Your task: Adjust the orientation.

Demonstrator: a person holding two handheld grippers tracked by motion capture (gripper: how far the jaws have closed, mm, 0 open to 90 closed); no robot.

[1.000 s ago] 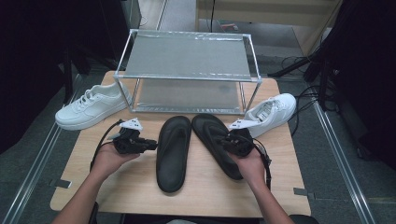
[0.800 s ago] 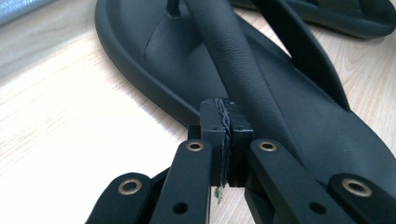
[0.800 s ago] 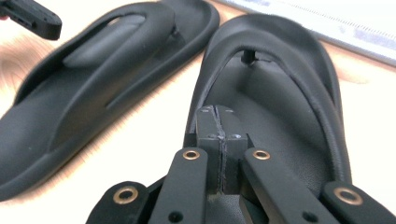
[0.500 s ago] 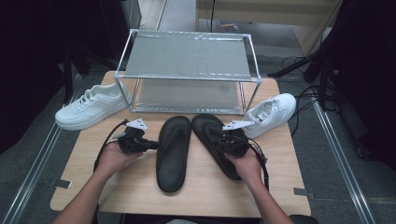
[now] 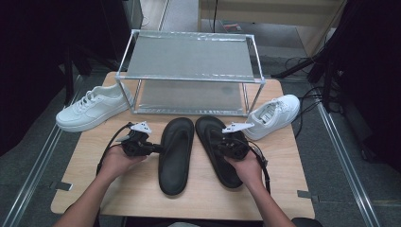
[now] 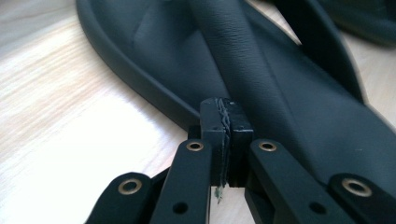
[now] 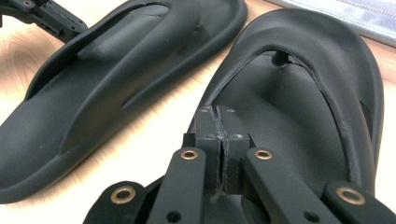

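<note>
Both forearms come in from the bottom edge of the high view, bare and angled toward the middle of the frame. The left hand (image 5: 115, 162), left of centre, wraps the left tongs (image 5: 156, 148), which point level toward the right of the frame. The right hand (image 5: 246, 166), right of centre, grips the right tongs (image 5: 221, 142), aimed up and slightly left. In each gripper view the two black jaws rise from the bottom edge and meet pad against pad, with nothing between them. A black cable loops back from each tool along the wrists.
</note>
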